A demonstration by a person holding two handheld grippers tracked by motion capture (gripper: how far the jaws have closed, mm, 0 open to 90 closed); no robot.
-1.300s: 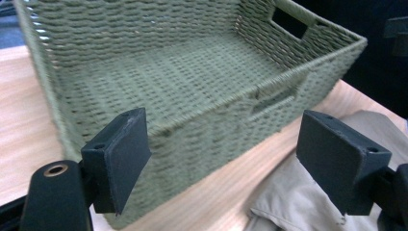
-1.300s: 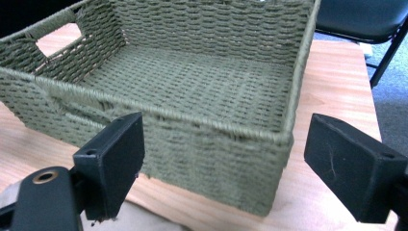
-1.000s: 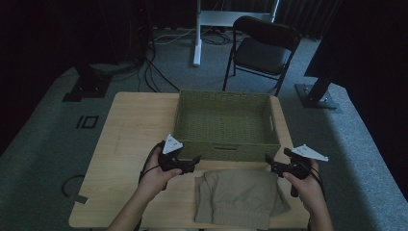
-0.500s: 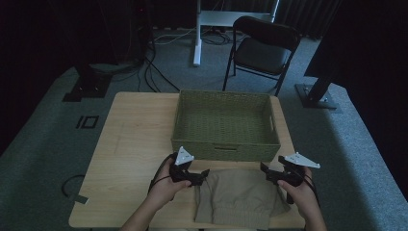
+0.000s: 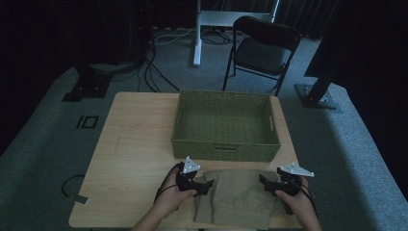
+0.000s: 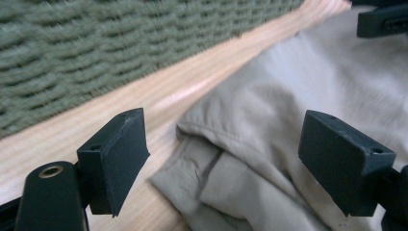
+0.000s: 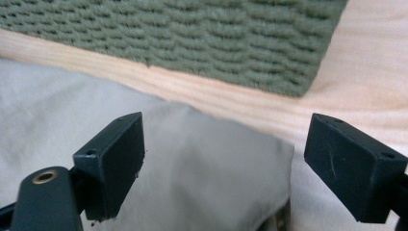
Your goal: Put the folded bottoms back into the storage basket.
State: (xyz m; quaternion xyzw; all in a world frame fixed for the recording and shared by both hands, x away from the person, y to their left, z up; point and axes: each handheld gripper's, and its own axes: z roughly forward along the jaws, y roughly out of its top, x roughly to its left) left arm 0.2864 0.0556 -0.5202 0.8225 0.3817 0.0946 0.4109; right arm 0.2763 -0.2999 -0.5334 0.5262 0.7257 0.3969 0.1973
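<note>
A folded khaki garment (image 5: 238, 199) lies on the wooden table (image 5: 134, 139) at its near edge, just in front of an empty green woven basket (image 5: 225, 124). My left gripper (image 5: 207, 185) is low at the garment's far left corner. Seen from the left gripper view, my left gripper (image 6: 226, 130) is open, with the layered cloth corner (image 6: 288, 72) between and below the jaws, not pinched. My right gripper (image 5: 263, 180) is at the far right corner. The right gripper view has that gripper (image 7: 231, 127) open over the cloth edge (image 7: 72, 106), with the basket wall (image 7: 216, 38) just beyond.
The basket's near wall (image 6: 96, 48) stands a narrow strip of table away from the garment. A black folding chair (image 5: 262, 48), a white stand (image 5: 197, 33), dark stand bases and floor cables lie behind the table. Bare tabletop stretches left of the basket.
Both hands have sunk toward the table and drawn inward, from beside the basket's front to the garment's two far corners. The jaws have stayed open.
</note>
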